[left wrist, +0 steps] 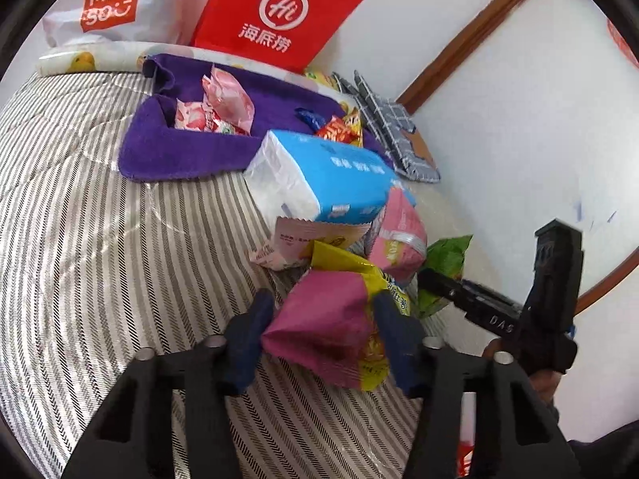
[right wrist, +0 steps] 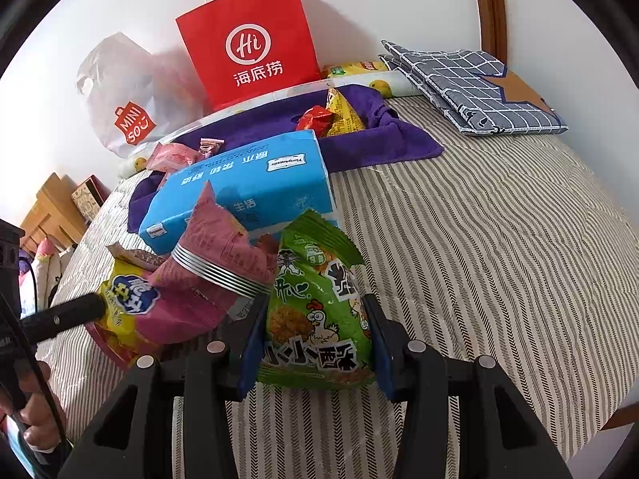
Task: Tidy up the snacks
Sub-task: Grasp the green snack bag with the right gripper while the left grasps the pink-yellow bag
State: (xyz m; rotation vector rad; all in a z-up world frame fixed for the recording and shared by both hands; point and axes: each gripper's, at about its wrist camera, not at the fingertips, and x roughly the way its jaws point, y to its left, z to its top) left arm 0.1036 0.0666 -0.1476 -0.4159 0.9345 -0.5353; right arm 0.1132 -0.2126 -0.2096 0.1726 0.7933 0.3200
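On the purple tray (left wrist: 167, 151) by the red bag (right wrist: 247, 40) we see pink (left wrist: 223, 107) and orange snacks (right wrist: 343, 113). Our left gripper (left wrist: 319, 331) clamps the magenta packet (left wrist: 323, 319) and our right gripper (right wrist: 315, 335) clamps the green packet (right wrist: 315, 299), both low over the striped bed (right wrist: 499, 247).

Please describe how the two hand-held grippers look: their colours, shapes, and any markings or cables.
Both are matte black plastic with dark blue pads lining the jaws and silver pivot pins. The left gripper and the right gripper look alike. White letters "DAS" mark the right one's body. A thin black cable runs past the bare hand holding the left one.
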